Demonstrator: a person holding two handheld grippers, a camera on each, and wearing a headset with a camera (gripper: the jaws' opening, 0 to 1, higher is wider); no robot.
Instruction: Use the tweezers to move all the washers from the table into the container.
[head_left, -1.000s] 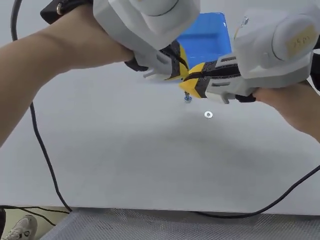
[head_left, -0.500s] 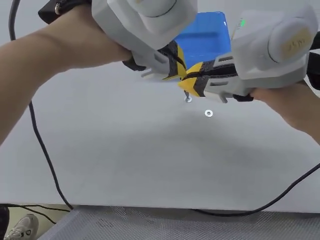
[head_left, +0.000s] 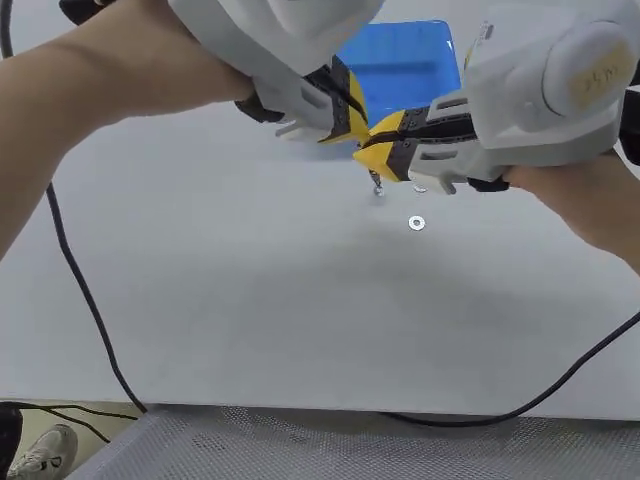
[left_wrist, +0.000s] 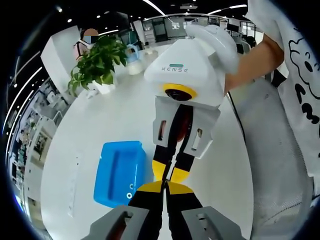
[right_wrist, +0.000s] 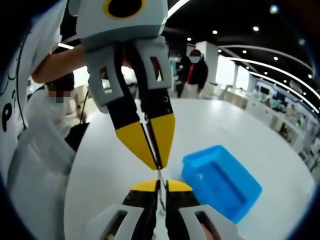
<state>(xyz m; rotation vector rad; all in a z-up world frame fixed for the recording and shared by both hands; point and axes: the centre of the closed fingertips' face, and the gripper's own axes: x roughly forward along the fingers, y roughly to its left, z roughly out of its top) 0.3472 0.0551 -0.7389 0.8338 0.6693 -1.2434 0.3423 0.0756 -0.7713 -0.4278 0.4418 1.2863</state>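
Observation:
My left gripper (head_left: 356, 128) and right gripper (head_left: 378, 152) meet tip to tip above the white table (head_left: 250, 290), both shut on thin metal tweezers (head_left: 375, 180) that point down at the table. I cannot tell whether the tweezer tip holds a washer. One loose washer (head_left: 417, 222) lies just to its right. The blue container (head_left: 400, 55) stands behind the grippers. In the right gripper view the tweezers (right_wrist: 159, 192) run between my right gripper's (right_wrist: 159, 186) shut jaws and the left gripper's (right_wrist: 155, 161). The left gripper view shows the container (left_wrist: 120, 172) left of my left gripper (left_wrist: 165, 186).
A black cable (head_left: 80, 290) trails down the table's left side and another (head_left: 560, 385) crosses its front right corner. The table's front edge (head_left: 320, 412) is close, with grey mesh below. A potted plant (left_wrist: 95, 65) stands at the table's far end.
The picture has shifted slightly as the head camera moved. The joined grippers and the tweezers have lifted a little; the loose washer has stayed in place.

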